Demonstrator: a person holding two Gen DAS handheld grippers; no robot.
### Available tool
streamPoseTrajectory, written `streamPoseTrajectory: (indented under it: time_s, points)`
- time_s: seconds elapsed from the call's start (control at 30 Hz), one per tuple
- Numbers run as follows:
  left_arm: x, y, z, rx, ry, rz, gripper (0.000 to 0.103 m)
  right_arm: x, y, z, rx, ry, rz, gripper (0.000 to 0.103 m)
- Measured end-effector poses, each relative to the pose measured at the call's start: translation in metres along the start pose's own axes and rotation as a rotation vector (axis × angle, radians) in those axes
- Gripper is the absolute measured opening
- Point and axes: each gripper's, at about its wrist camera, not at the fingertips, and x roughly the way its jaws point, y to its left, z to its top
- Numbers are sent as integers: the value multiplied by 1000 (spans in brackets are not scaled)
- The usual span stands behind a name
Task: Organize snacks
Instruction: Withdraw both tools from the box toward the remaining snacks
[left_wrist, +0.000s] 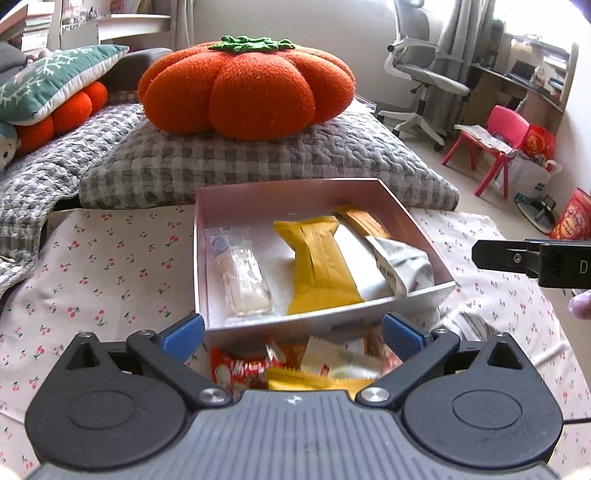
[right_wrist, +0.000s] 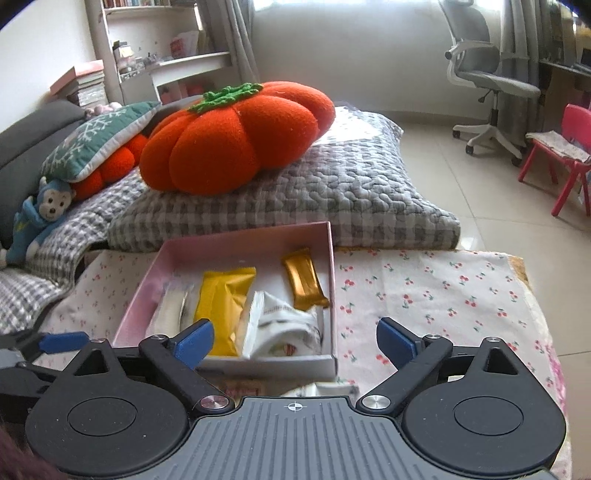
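Pink box (left_wrist: 428, 236), yellow packet (left_wrist: 321, 266), cherry-print cloth (left_wrist: 110, 266), orange pumpkin cushion (left_wrist: 243, 85).

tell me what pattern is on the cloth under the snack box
Small red cherries on a pale cloth, clearest in the right wrist view.

The left gripper (left_wrist: 293, 336) stands wide open and empty over loose snack packets (left_wrist: 295, 365), just before a pink box (left_wrist: 432, 236) holding a yellow packet (left_wrist: 321, 266), a clear-wrapped bar (left_wrist: 243, 277) and a white packet (left_wrist: 402, 262).
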Motion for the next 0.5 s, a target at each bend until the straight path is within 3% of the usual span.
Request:
streamPoseTrajectory:
  time_s: [0.23,0.5]
  points:
    - [-10,-4,-19,32,10,20,102,-17,-9,-24,-25,14,-18,98]
    - [-17,3,-40,-10,33,-5,102,-27,-22,-48,-32,30,-45,98]
